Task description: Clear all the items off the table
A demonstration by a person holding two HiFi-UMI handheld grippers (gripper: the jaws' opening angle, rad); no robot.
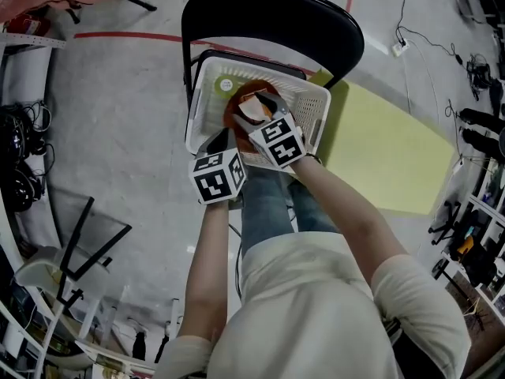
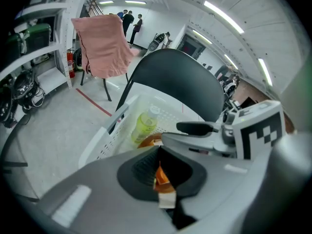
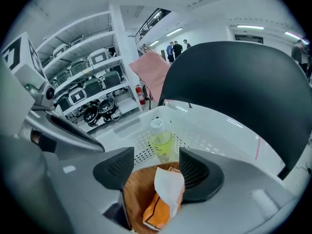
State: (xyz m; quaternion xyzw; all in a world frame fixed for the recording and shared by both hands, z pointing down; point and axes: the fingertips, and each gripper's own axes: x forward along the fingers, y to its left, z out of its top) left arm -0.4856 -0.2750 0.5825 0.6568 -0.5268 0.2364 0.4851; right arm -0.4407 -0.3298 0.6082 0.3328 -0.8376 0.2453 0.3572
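Orange-and-white snack packet (image 3: 163,199) on round wooden plate (image 3: 134,199) in white perforated plastic basket (image 1: 207,93); right gripper (image 3: 157,170) above it, jaws apart; left gripper (image 2: 158,172) near left, jaws together.

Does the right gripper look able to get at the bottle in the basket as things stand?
Probably yes. The right gripper is open above the basket, and the bottle stands straight ahead by the far wall, its cap uncovered. The bowl and packet lie nearer, below the jaws.
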